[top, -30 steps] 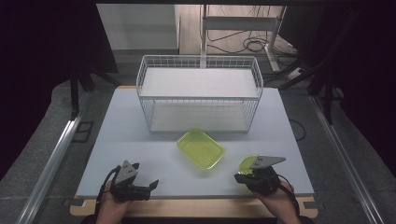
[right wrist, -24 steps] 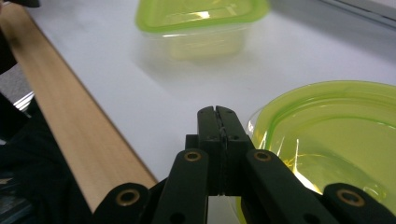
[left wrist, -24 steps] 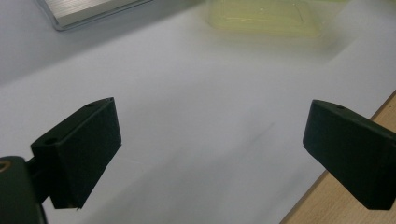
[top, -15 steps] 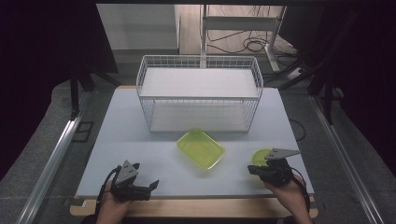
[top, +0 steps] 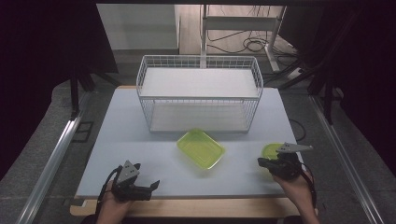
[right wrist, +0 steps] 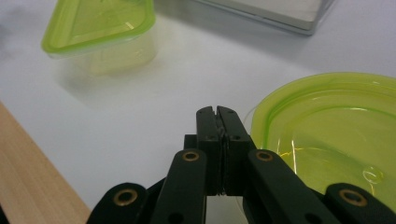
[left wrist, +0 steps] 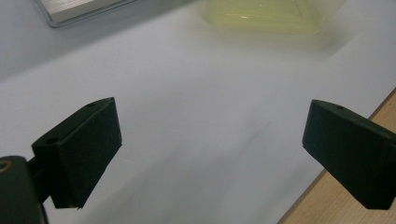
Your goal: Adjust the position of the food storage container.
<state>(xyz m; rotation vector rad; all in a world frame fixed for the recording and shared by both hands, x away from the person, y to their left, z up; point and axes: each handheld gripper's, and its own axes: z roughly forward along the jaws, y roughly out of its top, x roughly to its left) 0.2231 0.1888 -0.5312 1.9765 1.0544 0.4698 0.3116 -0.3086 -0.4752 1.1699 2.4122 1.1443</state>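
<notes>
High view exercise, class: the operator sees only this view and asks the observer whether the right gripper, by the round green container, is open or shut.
Observer: The right gripper is shut, its jaws just beside the round green container.
Operator: And the left gripper?
Observer: The left gripper is open, with bare table between its jaws.
Operator: The rectangular box?
Observer: The rectangular box has a green top over a clear body.

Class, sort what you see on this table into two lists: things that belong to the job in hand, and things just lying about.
Part of the job:
- round green lid, beside the shut right gripper
- green tub at mid table
- open left gripper, holding nothing

Just lying about:
- wire basket at the back
- cables on the floor beyond the table
</notes>
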